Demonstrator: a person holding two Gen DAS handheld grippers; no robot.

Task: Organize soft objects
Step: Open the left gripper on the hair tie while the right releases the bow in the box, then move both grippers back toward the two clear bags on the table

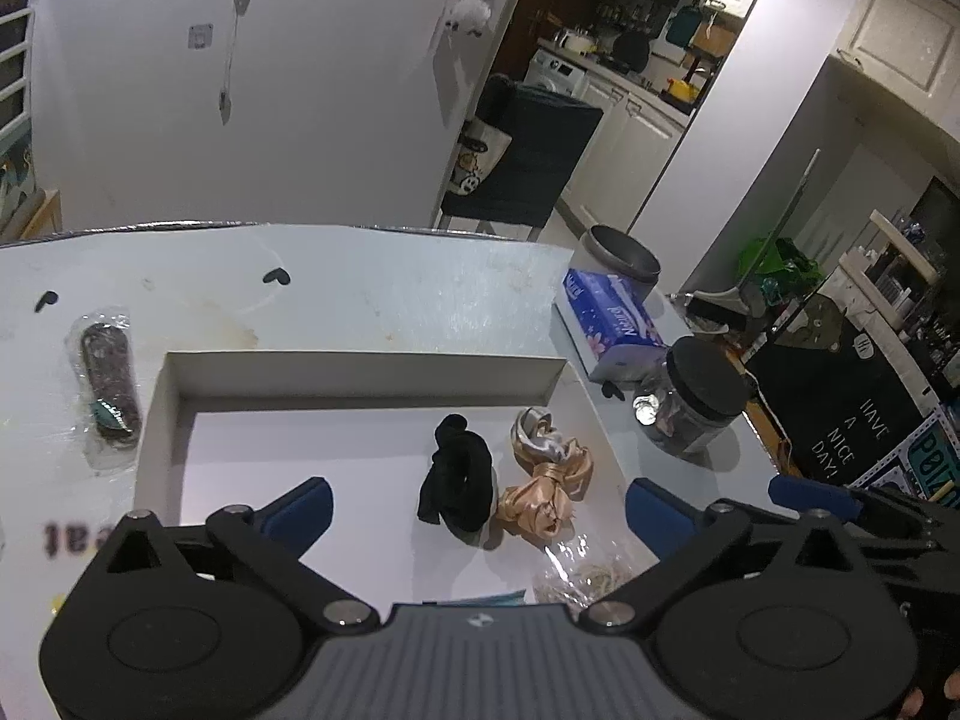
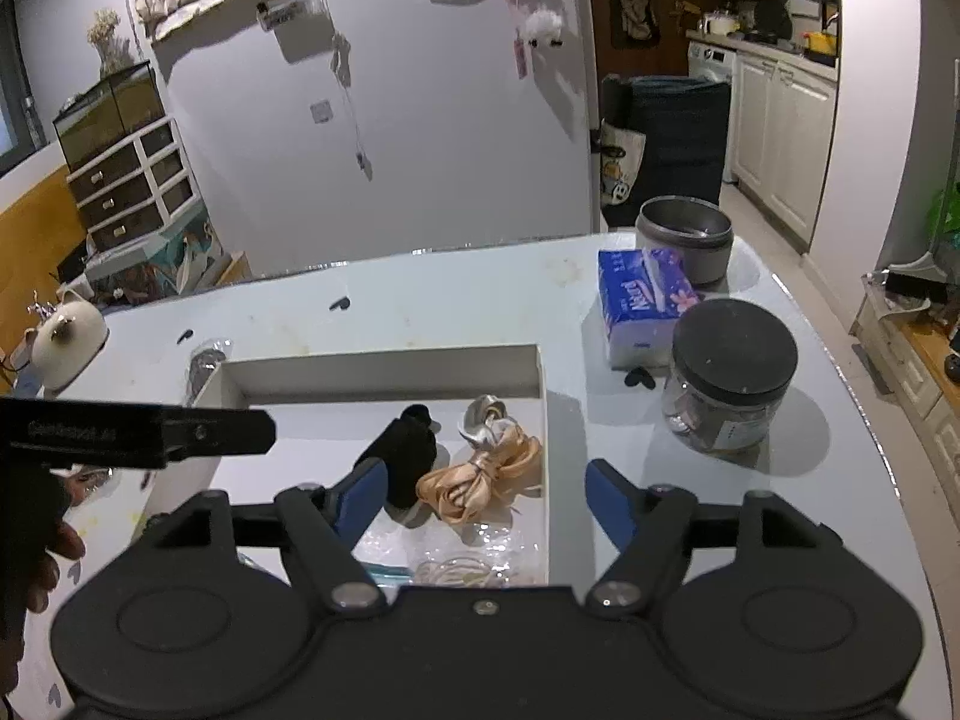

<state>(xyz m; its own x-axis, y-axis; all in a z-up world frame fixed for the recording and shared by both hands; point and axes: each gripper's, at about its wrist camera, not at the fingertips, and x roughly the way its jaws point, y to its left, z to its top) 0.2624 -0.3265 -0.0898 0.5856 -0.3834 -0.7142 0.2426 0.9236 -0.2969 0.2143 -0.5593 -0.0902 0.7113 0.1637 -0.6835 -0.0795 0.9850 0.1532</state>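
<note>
A shallow white box lies on the table. In it lie a black scrunchie, a peach satin scrunchie with a silver one behind it, and a clear bag of thin hair ties. My left gripper is open and empty over the box's near part. My right gripper is open and empty, straddling the box's right wall above the peach scrunchie.
A wrapped dark clip lies left of the box. A tissue pack, a dark-lidded clear jar and a grey pot stand to the right. A white teapot sits far left.
</note>
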